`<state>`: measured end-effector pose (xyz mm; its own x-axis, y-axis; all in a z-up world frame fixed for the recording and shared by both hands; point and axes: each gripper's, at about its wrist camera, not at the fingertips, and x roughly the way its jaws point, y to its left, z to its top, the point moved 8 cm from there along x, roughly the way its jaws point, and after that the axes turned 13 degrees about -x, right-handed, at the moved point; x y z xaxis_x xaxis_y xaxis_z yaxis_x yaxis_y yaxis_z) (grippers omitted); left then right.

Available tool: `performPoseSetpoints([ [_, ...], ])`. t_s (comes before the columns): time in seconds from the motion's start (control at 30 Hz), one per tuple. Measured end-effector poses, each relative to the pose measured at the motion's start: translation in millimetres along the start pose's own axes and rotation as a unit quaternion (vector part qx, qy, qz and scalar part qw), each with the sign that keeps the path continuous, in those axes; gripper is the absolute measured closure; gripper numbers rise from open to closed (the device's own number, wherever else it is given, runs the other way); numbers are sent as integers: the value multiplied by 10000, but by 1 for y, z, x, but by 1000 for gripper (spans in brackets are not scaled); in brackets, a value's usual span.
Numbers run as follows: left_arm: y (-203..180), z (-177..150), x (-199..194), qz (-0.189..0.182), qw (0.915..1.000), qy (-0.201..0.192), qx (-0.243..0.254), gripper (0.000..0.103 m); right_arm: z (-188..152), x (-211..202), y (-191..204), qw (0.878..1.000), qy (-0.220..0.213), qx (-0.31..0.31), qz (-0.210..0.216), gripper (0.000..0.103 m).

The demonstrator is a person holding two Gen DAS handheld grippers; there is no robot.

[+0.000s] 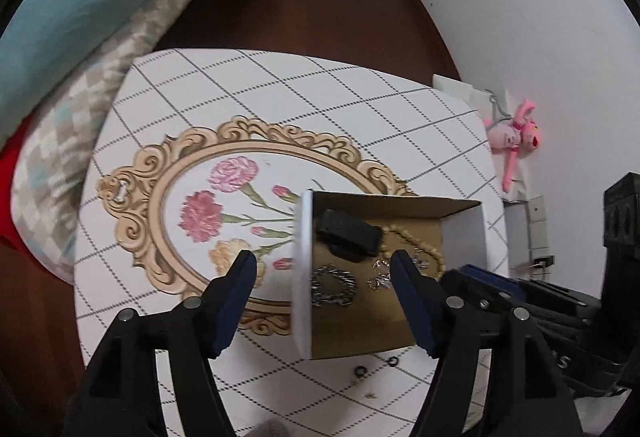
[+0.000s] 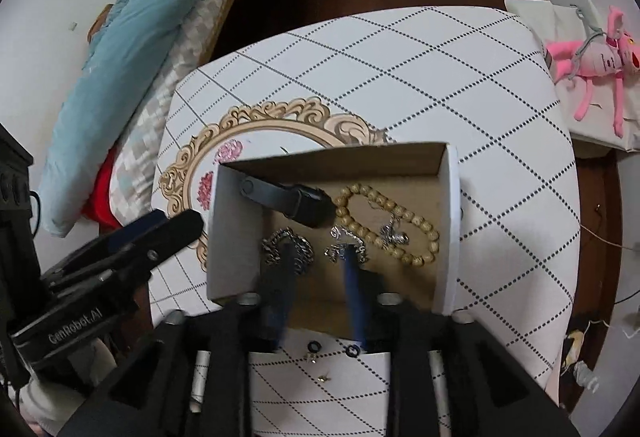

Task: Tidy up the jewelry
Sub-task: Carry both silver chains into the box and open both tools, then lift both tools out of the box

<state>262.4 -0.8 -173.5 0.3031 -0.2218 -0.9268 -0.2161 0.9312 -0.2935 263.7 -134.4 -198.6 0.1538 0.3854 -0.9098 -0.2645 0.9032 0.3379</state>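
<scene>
From the left wrist camera, the left gripper (image 1: pixel 324 277) points steeply down with its blue-padded jaws standing wide apart and nothing pressed between them. They straddle the white left wall of an open cardboard box (image 1: pixel 301 277), white outside and brown inside, which sits near the right edge of a white table (image 1: pixel 280 85) covered in a dotted diamond grid and a printed oval frame of carnations. Inside the box lie a black watch with a dark strap (image 1: pixel 348 235) toward its far left corner, a loop of pale wooden beads (image 1: pixel 416 241) further right, a coiled silver chain bracelet (image 1: pixel 334 285) by the left wall, and a small silver trinket (image 1: pixel 382 275) beside it. Keeping the pieces in one tray looks meant to stop them scattering. Just outside the box's near wall, two small black rings (image 1: pixel 360 371) rest on the cloth, seemingly not yet put away.

From the right wrist camera, the right gripper (image 2: pixel 316 261) hangs over the near half of the same box, its jaws partly apart. One blurred finger overlaps the chain bracelet and the other the silver trinket; whether either pad touches metal cannot be told. The left gripper shows at the box's left wall, perhaps to steady the box.
</scene>
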Motion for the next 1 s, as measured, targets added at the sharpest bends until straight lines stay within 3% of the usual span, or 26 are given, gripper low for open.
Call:
performPoseSetpoints([
  [0.13,8,-3,-5,274,9988,-384,115,21,-9,-8,-10,9983,-131,-140,-552,54],
  [0.2,12,-6,-6,461,9971,-577,177,8,-15,-14,-18,9937,-215,-243,-1075,38],
  [0.27,15,-12,-6,589,9954,-723,228,0,-20,-20,-26,9873,-290,-337,-1527,15],
  [0.33,18,-18,-3,709,9936,-829,295,0,-27,-23,-33,9794,-308,-426,-1952,8],
  [0.5,18,-34,5,844,9918,-866,411,0,-41,-22,-43,9699,-328,-417,-2375,2],
  [0.8,14,-49,-2,799,9911,-988,400,0,-53,-35,-40,9665,-546,-388,-2476,2],
  [1.0,12,-57,-31,888,9854,-1400,383,0,-63,-69,-29,9608,-967,-363,-2571,2],
])
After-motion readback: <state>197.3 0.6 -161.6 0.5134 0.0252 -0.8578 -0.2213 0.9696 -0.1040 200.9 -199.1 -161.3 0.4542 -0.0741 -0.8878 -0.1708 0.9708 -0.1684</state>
